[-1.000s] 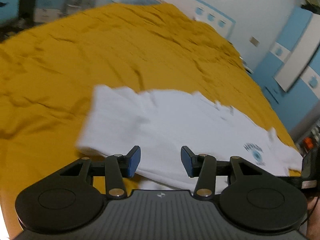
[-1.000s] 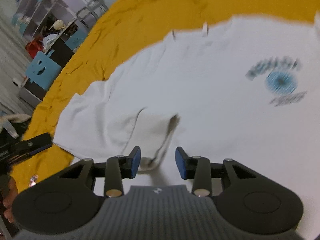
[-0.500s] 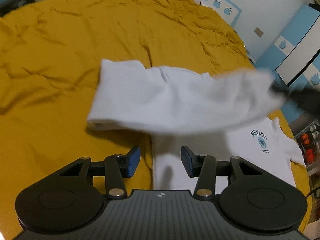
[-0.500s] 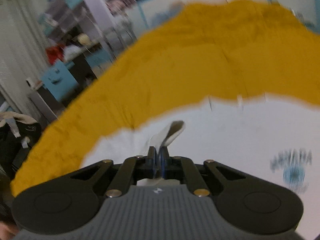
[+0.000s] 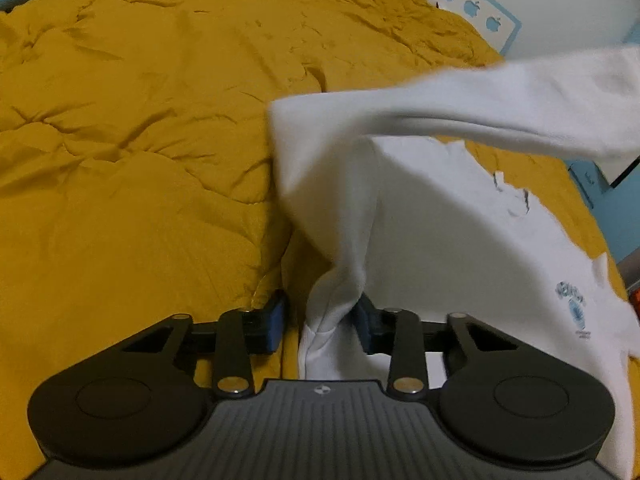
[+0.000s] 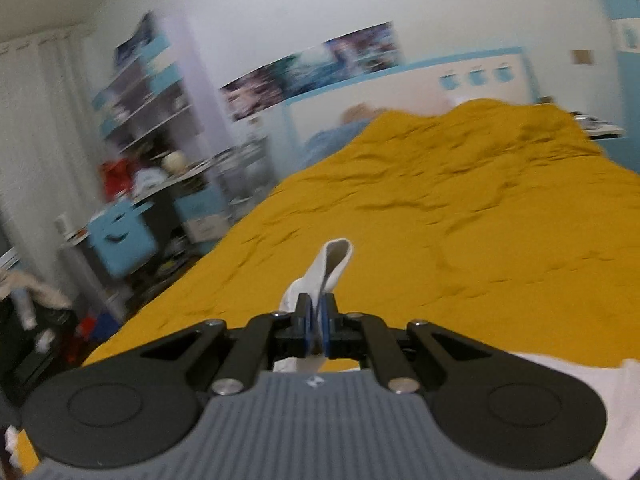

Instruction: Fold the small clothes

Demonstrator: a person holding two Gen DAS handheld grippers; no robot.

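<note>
A small white T-shirt (image 5: 440, 240) with a blue chest print lies on the yellow bedspread (image 5: 140, 140). My left gripper (image 5: 320, 320) is open, its blue pads on either side of a bunched white fold at the shirt's near edge. A strip of the shirt (image 5: 500, 100) is stretched up to the right across the left wrist view. My right gripper (image 6: 317, 326) is shut on the white shirt's edge (image 6: 330, 264) and holds it raised above the bed (image 6: 440, 220). The rest of the shirt shows low at the right (image 6: 580, 380).
A white and blue headboard (image 6: 400, 92) stands at the far end of the bed. Shelves (image 6: 144, 92), a cluttered desk and a blue box (image 6: 120, 236) stand left of the bed. A blue and white wardrobe (image 5: 616, 184) is at the right.
My right gripper shut on the shirt's edge and lifted it up off the bed. My left gripper moved forward onto the shirt's near edge, and a fold now sits between its open fingers.
</note>
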